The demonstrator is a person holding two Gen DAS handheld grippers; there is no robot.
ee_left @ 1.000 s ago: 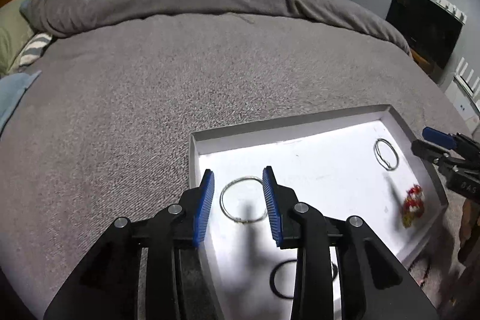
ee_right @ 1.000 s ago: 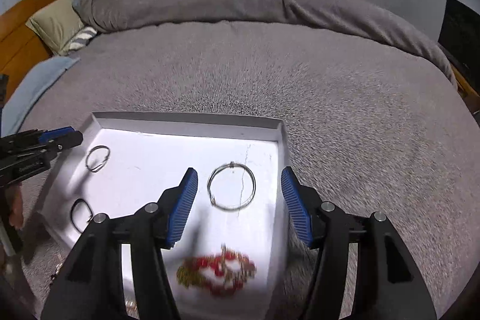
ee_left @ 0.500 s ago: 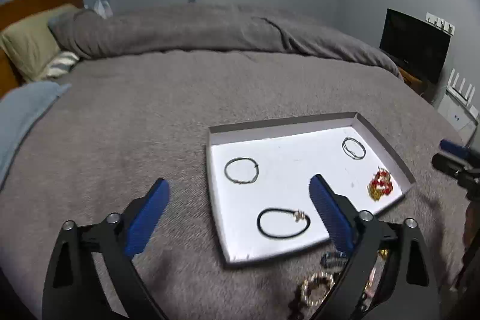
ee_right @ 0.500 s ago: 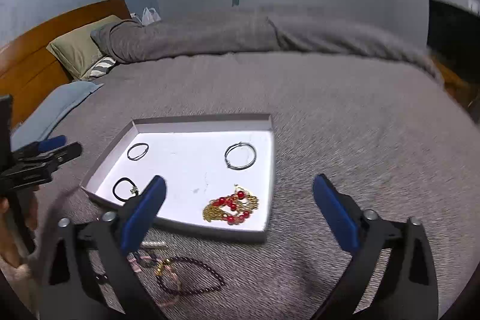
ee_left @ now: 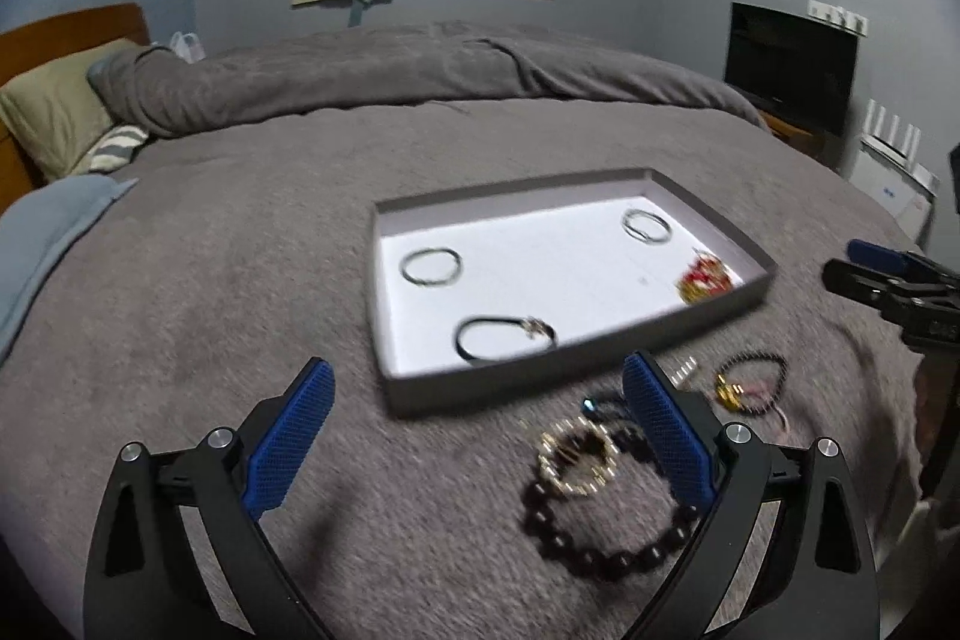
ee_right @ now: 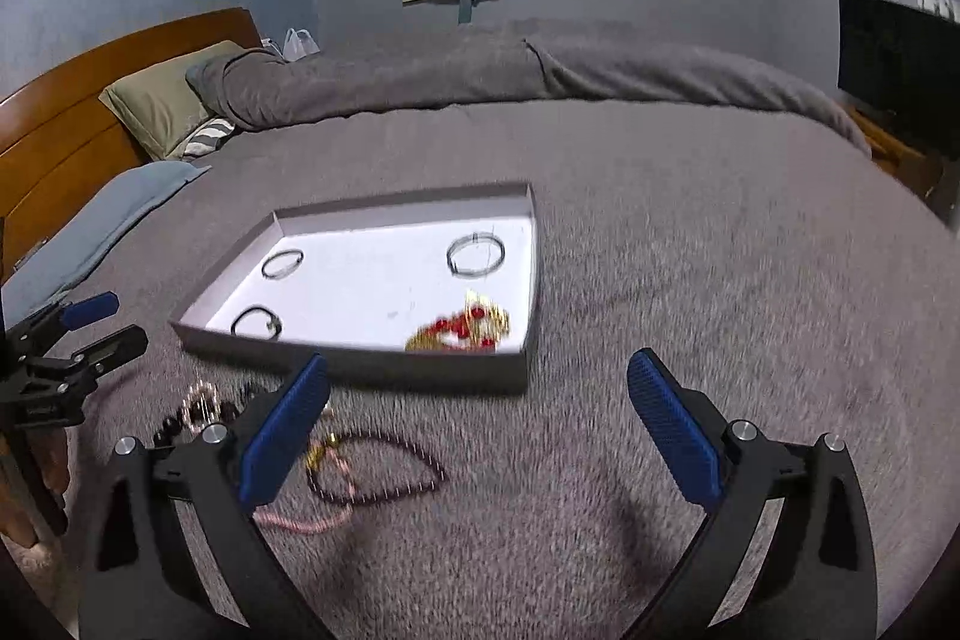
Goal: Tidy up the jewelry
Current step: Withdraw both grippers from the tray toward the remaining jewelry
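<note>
Left wrist view: left gripper (ee_left: 480, 430) low in frame, blue pads spread wide, nothing between them but grey blanket (ee_left: 240, 250) and loose jewelry. Shallow grey tray (ee_left: 540, 388) with white floor lying flat on the blanket, just beyond the fingertips. Inside the tray, four pieces well apart: silver bangle (ee_left: 431, 266) at far left, second silver bangle (ee_left: 646, 225) at far right, black cord bracelet (ee_left: 503, 338) with a small charm at near left, red and gold beaded piece (ee_left: 703, 275) against the right wall. Outside the tray, on the blanket near its front wall: gold bead bracelet (ee_left: 577, 455) overlapping a dark bead bracelet (ee_left: 606, 538), partly behind the right finger; thin black bead bracelet (ee_left: 753, 379) with gold clasp and pink cord further right. Right gripper (ee_left: 888, 274) at the right edge, beside the tray.

Right wrist view: right gripper (ee_right: 480, 430) likewise wide apart and empty, above bare blanket in front of the tray's near right corner. Left gripper at the left edge. Motion blur throughout.
</note>
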